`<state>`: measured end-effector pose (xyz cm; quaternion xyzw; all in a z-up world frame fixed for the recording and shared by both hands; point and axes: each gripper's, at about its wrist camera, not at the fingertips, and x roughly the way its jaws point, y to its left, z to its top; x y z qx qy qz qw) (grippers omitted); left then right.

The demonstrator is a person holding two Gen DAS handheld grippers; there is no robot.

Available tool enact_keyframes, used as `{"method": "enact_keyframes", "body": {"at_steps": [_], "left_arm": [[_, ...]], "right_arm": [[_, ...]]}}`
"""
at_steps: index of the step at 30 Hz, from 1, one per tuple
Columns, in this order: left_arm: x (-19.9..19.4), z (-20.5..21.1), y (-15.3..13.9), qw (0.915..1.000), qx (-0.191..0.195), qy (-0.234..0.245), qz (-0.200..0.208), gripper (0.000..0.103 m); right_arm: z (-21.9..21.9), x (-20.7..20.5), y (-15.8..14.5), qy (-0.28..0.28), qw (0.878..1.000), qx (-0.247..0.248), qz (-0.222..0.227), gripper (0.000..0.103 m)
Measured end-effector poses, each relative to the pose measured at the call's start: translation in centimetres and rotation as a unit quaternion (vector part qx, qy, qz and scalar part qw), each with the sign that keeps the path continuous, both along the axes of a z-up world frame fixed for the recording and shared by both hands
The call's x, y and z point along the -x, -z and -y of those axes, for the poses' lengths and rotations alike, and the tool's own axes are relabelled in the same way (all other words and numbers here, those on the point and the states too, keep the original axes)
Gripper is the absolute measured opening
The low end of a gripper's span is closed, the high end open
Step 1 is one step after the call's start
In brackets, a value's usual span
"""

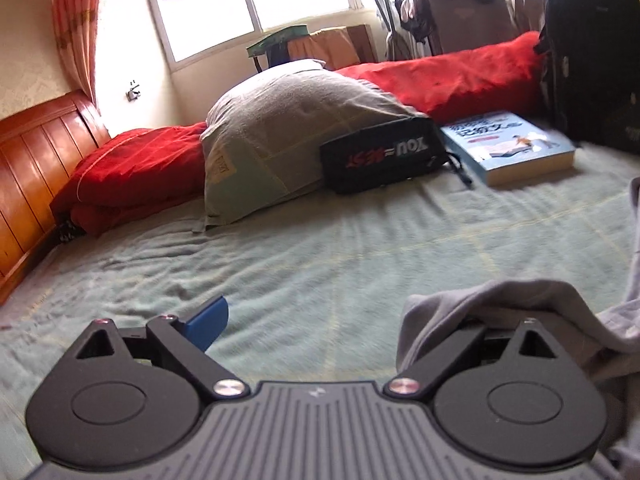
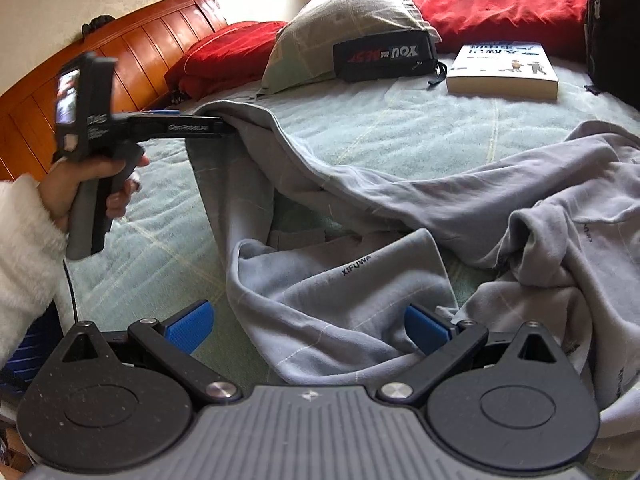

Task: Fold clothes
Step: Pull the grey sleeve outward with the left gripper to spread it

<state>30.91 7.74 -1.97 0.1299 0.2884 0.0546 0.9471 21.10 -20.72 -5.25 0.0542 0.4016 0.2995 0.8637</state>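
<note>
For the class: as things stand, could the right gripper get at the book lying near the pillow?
Probably yes. The right gripper stands open with only grey garment folds around its fingers, nothing clamped. Beyond the cloth, open bedspread leads to the book, whose near edge lies unobstructed.

Grey sweatshirt [image 2: 440, 208] with small black lettering. Pale green bed cover [image 1: 320, 248] crossed by faint yellow lines. Red quilt [image 1: 460, 76]; grey-green pillow [image 1: 288, 120]. Black pouch [image 1: 380, 156] with red and white letters. Light blue book [image 1: 512, 144]. Orange-brown wooden headboard [image 1: 36, 160]. Black claws with blue pads [image 2: 188, 324]. White fluffy sleeve [image 2: 24, 248].
</note>
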Motion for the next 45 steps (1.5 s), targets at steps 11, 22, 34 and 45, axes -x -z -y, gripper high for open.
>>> {"method": "enact_keyframes", "body": {"at_steps": [11, 22, 34, 45], "left_arm": [[-5.0, -1.8, -1.4, 0.9990, -0.028, -0.034, -0.014, 0.095], [-9.4, -1.8, -4.1, 0.9944, -0.097, -0.038, 0.018, 0.096], [-7.0, 2.0, 0.1, 0.9930, -0.088, 0.072, -0.032, 0.095], [-2.0, 0.2, 3.7, 0.9929, -0.017, 0.073, -0.092, 0.095]], "right_arm": [[0.4, -0.8, 0.6, 0.014, 1.000, -0.001, -0.008, 0.103], [0.5, -1.3, 1.0, 0.025, 1.000, -0.006, -0.018, 0.103], [0.0, -1.4, 1.0, 0.029, 0.999, -0.004, -0.020, 0.103], [-0.1, -1.3, 1.2, 0.024, 1.000, 0.002, -0.020, 0.103]]}}
